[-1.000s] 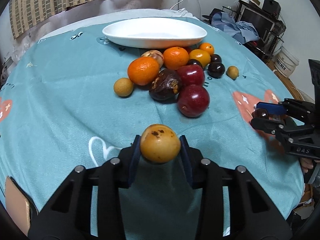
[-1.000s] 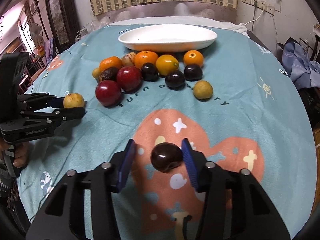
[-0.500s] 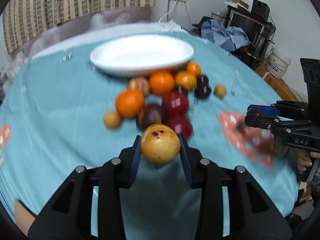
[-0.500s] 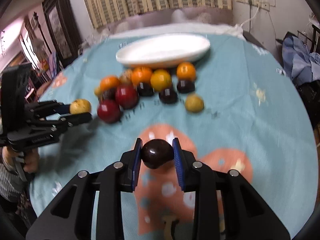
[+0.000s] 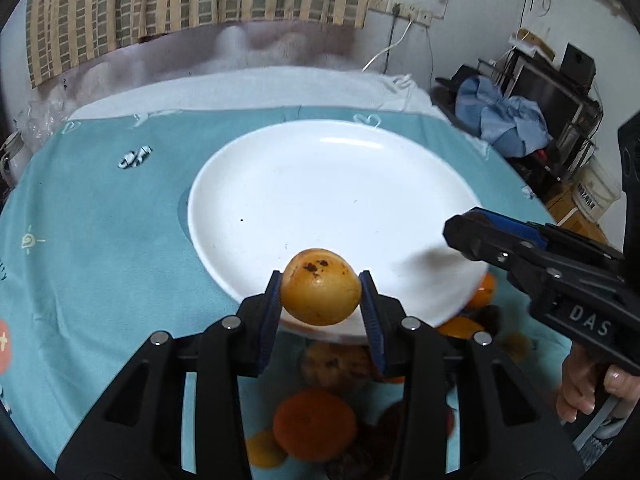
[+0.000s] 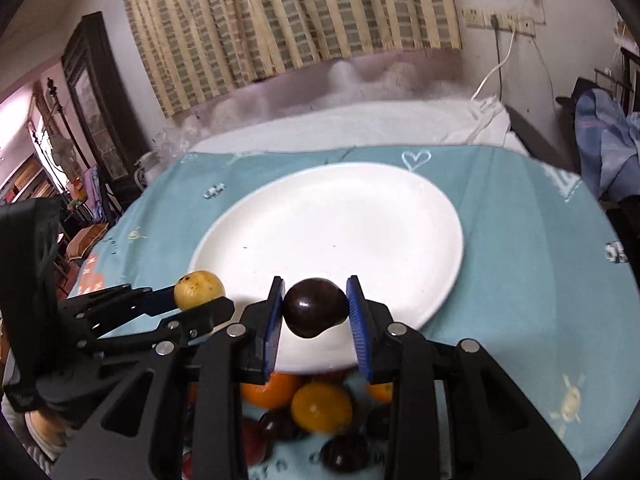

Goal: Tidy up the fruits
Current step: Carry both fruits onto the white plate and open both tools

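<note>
My left gripper (image 5: 320,300) is shut on a yellow spotted fruit (image 5: 320,286) and holds it over the near rim of the empty white plate (image 5: 304,184). My right gripper (image 6: 316,312) is shut on a dark plum (image 6: 315,306) and holds it over the plate's (image 6: 340,232) near rim. The right gripper also shows at the right in the left wrist view (image 5: 464,236), and the left gripper with its yellow fruit (image 6: 199,290) shows at the left in the right wrist view. The other fruits lie below both grippers, partly hidden: an orange (image 5: 314,424), a yellow-orange fruit (image 6: 322,406), dark plums (image 6: 346,454).
The plate stands on a teal printed tablecloth (image 5: 100,220) over a round table. A striped curtain (image 6: 280,20) hangs behind. Blue clothes and shelves (image 5: 508,120) stand at the right. A hand (image 5: 588,384) holds the right gripper's handle.
Both grippers have risen and moved forward from in front of the fruit pile to above the plate's near rim. The right gripper closed on the dark plum.
</note>
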The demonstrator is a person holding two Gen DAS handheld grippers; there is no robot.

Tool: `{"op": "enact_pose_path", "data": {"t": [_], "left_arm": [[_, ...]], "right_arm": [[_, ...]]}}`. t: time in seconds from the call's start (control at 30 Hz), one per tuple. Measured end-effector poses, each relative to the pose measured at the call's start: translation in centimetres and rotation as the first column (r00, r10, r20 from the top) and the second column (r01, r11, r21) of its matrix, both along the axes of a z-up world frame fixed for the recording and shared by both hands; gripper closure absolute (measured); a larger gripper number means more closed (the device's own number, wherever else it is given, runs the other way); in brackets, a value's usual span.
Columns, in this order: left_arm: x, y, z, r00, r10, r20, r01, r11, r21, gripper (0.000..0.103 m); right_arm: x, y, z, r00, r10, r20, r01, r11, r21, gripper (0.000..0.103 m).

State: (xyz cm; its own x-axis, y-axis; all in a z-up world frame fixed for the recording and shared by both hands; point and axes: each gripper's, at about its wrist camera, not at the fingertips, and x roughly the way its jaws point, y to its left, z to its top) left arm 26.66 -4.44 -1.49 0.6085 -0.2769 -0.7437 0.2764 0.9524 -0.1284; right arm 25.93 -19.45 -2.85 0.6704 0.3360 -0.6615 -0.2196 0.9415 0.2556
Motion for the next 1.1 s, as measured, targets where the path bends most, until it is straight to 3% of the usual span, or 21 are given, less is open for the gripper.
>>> {"op": "enact_pose_path", "data": {"t": [0.03,0.07,0.17,0.3,0.47,0.67,0.77,0.87,0.97,1.1], "left_arm": [[0.1,-0.1,-0.3,1.0,-0.004,0.003,0.004,1.0,0.002,0.063],[0.2,-0.2,-0.4,1.0,-0.007,0.007,0.007,1.0,0.008,0.062],[0.1,-0.5,-0.5,1.0,-0.01,0.025,0.01,1.0,0.013,0.043],[-0.3,0.5,0.1,0.998,0.02,0.054,-0.022,0.999,0.038,0.04],[-1.7,2.3,1.0,0.994,0.05,0.098,-0.061,0.992,0.108,0.028],[-4.0,3.7,0.4,0.995,0.042,0.096,-0.056,0.987,0.151,0.025],[-4.4,3.6,0.3,0.996,0.024,0.086,-0.036,0.99,0.136,0.025],[-4.8,2.7,0.3,0.995,-0.011,0.095,-0.004,0.988,0.154,0.023],[-4.9,2.2,0.1,0.995,-0.024,0.094,0.008,0.987,0.162,0.023],[-5.1,1.9,0.0,0.996,-0.024,0.091,0.008,0.986,0.165,0.023]], "right_arm": [[0.1,-0.2,-0.2,1.0,-0.009,-0.006,0.009,1.0,0.006,0.048],[0.1,-0.7,-0.3,1.0,-0.026,0.016,0.026,0.999,0.022,0.038],[0.0,-1.1,0.2,0.997,-0.029,0.074,0.026,0.999,0.031,0.038],[1.2,-0.8,0.7,0.991,-0.075,0.111,0.068,0.995,0.067,0.03],[4.9,1.4,-0.2,0.994,-0.075,0.083,0.083,0.992,-0.093,0.028],[8.2,2.0,-1.1,0.998,-0.068,-0.003,0.067,0.994,-0.083,0.028],[9.1,2.8,-1.4,0.999,-0.042,0.0,0.042,0.993,-0.112,0.028],[10.1,2.9,-1.0,0.999,-0.037,0.002,0.037,0.996,-0.085,0.028],[11.4,2.3,-0.3,0.999,-0.038,-0.008,0.038,0.999,-0.001,0.028],[11.3,2.8,0.6,1.0,-0.012,0.026,0.013,1.0,-0.024,0.028]]}}
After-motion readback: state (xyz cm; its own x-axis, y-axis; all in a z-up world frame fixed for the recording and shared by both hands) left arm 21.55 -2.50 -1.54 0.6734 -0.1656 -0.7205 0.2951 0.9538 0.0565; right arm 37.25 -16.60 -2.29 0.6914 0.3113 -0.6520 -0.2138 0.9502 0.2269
